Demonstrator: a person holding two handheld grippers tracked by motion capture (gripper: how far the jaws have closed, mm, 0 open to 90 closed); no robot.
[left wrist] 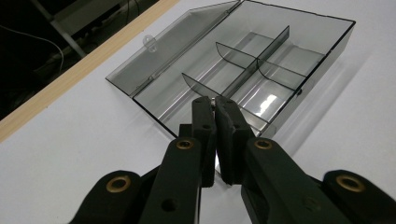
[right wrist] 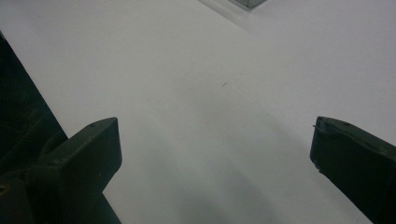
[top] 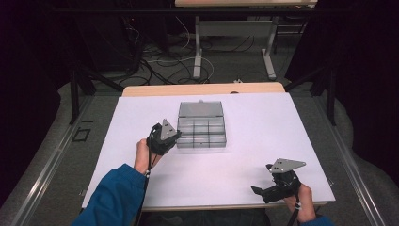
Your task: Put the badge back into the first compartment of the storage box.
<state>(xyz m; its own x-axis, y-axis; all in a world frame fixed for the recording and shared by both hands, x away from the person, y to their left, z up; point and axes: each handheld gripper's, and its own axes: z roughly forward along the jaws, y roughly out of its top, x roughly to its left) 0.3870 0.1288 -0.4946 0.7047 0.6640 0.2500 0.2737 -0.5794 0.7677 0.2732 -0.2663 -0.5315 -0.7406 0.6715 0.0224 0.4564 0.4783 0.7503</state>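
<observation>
A clear grey compartment box lies at the table's middle with its lid folded back flat on the far side. Thin dividers split it into several cells, all bare. My left gripper is at the box's near left corner. In the left gripper view its jaws are pressed together just over the near wall. A tiny pale glint sits at the tips; I cannot tell what it is. My right gripper hovers low near the front right edge, jaws spread wide over bare white surface.
The white table top has a wooden strip along its far edge. Beyond it stand another table's legs and loose cables on the floor. A blue sleeve comes in at the bottom left.
</observation>
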